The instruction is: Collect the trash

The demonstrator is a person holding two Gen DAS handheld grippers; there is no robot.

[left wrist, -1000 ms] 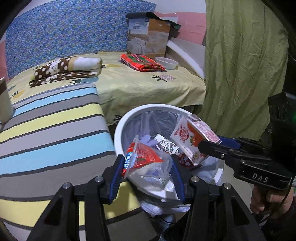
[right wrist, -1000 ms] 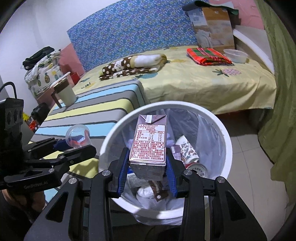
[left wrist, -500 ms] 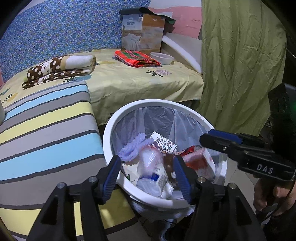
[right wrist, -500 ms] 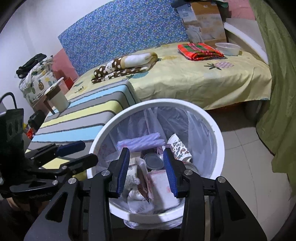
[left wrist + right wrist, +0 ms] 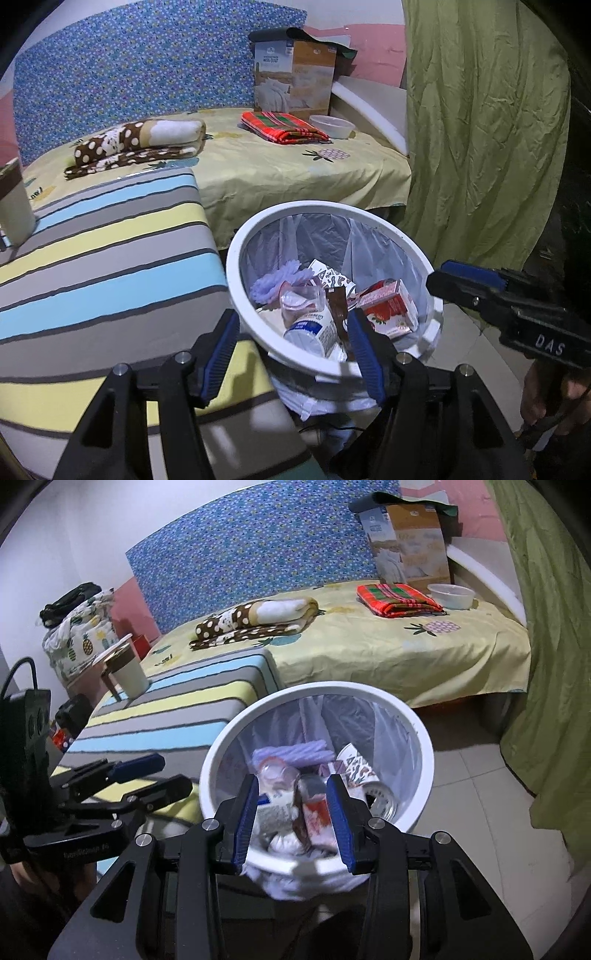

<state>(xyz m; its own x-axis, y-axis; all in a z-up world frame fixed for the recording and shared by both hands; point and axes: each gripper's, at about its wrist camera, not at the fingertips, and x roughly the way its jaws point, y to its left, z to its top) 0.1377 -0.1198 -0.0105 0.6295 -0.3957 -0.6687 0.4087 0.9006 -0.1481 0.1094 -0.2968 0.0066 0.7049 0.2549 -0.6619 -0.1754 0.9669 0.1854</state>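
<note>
— So, where's your trash?
— Inside the white bin (image 5: 236,280), straight ahead below both grippers. Your left gripper (image 5: 291,354) and right gripper (image 5: 291,823) gape wide, holding nothing; the left sits nearer the striped cushion (image 5: 92,258).

Both grippers matte black plastic w/ blue ribbed pads. Left gripper (image 5: 291,356): silver screws on finger arms. Right gripper (image 5: 293,819): same build; white "DAS" on its side. Bare fingers below, possibly dark sleeve.
</note>
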